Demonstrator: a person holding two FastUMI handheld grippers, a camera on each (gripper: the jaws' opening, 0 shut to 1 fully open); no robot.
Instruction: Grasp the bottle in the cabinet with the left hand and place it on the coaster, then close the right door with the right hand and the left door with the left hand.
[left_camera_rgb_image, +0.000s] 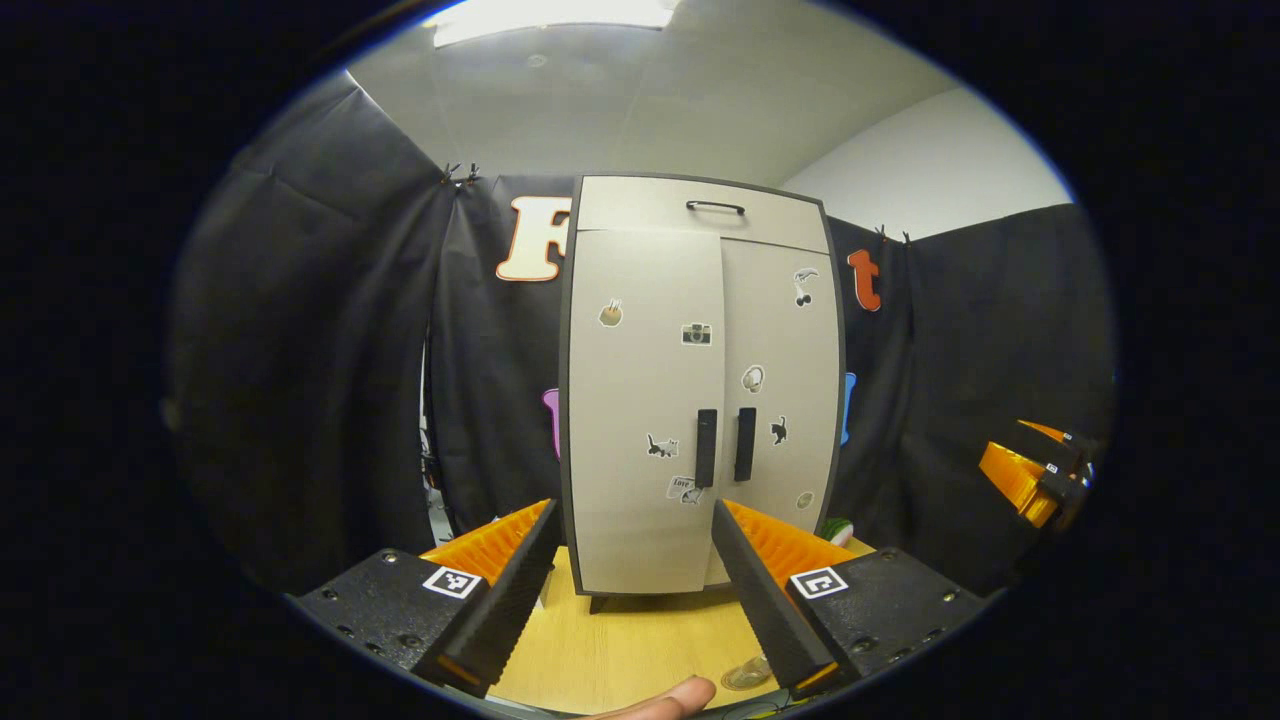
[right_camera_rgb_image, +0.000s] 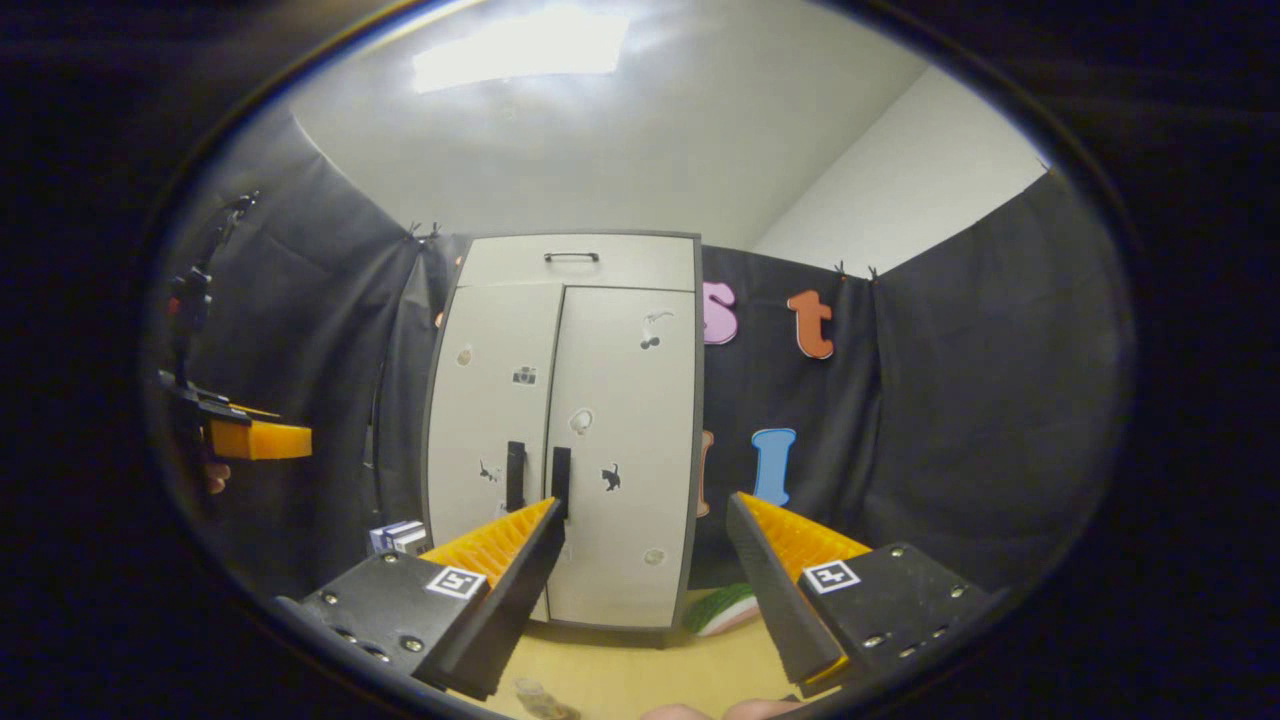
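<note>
The pale cabinet (left_camera_rgb_image: 700, 380) stands on the wooden table (left_camera_rgb_image: 640, 640) straight ahead, with both doors lying flat against its front. Two dark upright handles (left_camera_rgb_image: 725, 445) meet at the centre seam. No bottle is visible; the cabinet's inside is hidden. A small clear round thing (left_camera_rgb_image: 745, 675) lies on the table near the front edge, and I cannot tell what it is. My left gripper (left_camera_rgb_image: 634, 510) is open in front of the doors, holding nothing. My right gripper (right_camera_rgb_image: 645, 505) is also open and empty, facing the cabinet (right_camera_rgb_image: 565, 440) from the right, a little way off.
A drawer with a dark handle (left_camera_rgb_image: 715, 207) tops the cabinet. A green and white object (right_camera_rgb_image: 725, 608) lies at the cabinet's right foot. A small box (right_camera_rgb_image: 398, 537) sits to its left. A fingertip (left_camera_rgb_image: 665, 700) shows at the bottom edge. Black cloth walls close in all around.
</note>
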